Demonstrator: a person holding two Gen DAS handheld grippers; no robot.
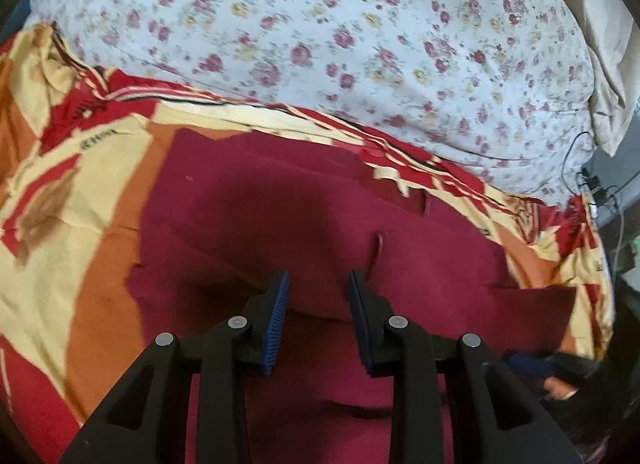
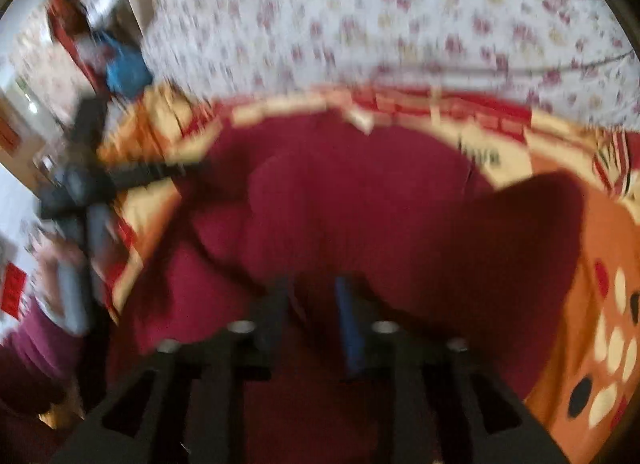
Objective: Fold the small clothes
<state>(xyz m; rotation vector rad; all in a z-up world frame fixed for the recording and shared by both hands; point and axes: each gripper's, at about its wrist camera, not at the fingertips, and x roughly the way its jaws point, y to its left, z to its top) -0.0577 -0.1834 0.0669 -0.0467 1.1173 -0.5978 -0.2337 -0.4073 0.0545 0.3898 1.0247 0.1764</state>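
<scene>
Left wrist view is showing the maroon garment [image 1: 320, 224] lying spread on the patterned red, cream and orange sheet [image 1: 80, 184] of a bed, its long axis running from the far left of the picture toward the near right. A straight edge is facing the far side, a small slit or flap is standing up near the middle, and one corner is reaching out toward the right. Folds are crossing the cloth, so its exact shape is hard to read.

The left tool [image 1: 318, 304] is hanging just over the near part of the garment, its blue ribbed pads [image 1: 276, 324] standing a little way apart with maroon cloth showing in the gap; whether the pads are pinching a fold I cannot tell.

Right wrist view is badly blurred. There the garment [image 2: 360, 204] is filling the middle, with a rounded lobe bulging toward the right. The right tool [image 2: 312, 304] is hovering above the near edge, its jaws standing slightly parted; whether any cloth is caught between them I cannot tell.

Beyond the sheet a white flowered cover [image 1: 360, 44] is stretching across the far side. At the left of the right wrist view a hand [image 2: 60, 264] in a maroon sleeve [image 2: 28, 344] is holding the other tool's handle.
</scene>
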